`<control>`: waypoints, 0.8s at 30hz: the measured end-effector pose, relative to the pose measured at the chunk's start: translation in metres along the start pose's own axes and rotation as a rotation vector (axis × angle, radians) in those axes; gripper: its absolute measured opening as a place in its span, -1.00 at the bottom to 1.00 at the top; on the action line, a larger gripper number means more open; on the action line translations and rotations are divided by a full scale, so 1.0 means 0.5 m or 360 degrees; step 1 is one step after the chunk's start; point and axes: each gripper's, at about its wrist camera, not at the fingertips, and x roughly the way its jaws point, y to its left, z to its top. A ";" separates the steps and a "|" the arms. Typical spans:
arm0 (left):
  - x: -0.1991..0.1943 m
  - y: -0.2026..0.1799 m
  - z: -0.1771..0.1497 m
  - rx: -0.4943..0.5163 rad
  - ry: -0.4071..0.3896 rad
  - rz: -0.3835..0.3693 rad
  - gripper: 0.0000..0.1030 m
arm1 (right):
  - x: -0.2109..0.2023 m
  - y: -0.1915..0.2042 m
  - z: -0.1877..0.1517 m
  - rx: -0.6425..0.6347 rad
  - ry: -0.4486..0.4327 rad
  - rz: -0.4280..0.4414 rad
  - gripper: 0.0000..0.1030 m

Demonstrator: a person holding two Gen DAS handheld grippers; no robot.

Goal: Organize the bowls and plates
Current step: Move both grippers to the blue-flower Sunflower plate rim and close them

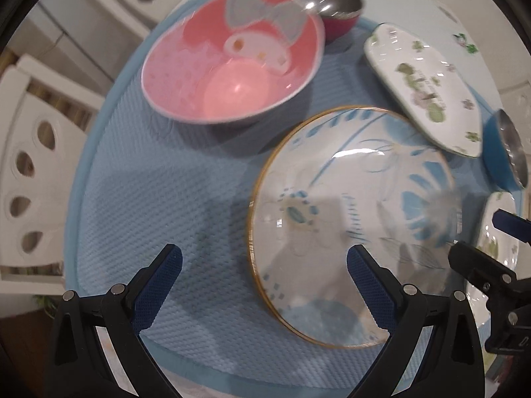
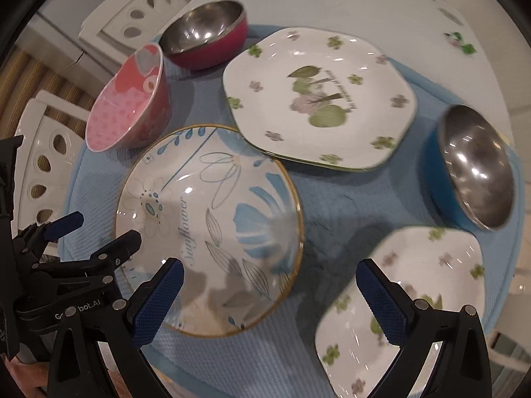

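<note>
The round white plate with blue flowers and a gold rim point(image 2: 209, 229) lies flat on the blue textured mat point(image 2: 332, 219), between the pink cartoon bowl point(image 2: 129, 99) and two white floral square plates. Both the left gripper point(image 1: 265, 285) and right gripper point(image 2: 270, 295) hover with jaws released, holding nothing. Best to approach its rim low and pinch squarely, since glazed ceramic probably slips.

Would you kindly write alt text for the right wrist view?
The open right gripper hovers over a blue textured mat holding a round blue-floral plate, two white clover-patterned plates, a pink cartoon bowl, and two steel-lined bowls, one magenta, one blue. The left gripper enters at left.
</note>
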 end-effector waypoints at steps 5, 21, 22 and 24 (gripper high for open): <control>0.062 0.012 -0.006 0.0028 0.0076 0.0044 0.97 | 0.086 0.007 0.027 -0.0054 0.0142 -0.0017 1.00; 0.082 0.053 -0.013 -0.0091 -0.0062 -0.0198 1.00 | 0.154 -0.004 0.089 0.0093 0.0266 -0.0056 1.00; 0.081 0.051 -0.013 -0.0074 -0.0061 -0.0198 1.00 | 0.153 -0.004 0.088 0.0089 0.0255 -0.0057 1.00; 0.084 0.044 -0.005 -0.0041 -0.0073 -0.0206 0.95 | 0.144 -0.008 0.080 0.0088 0.0221 -0.0057 0.92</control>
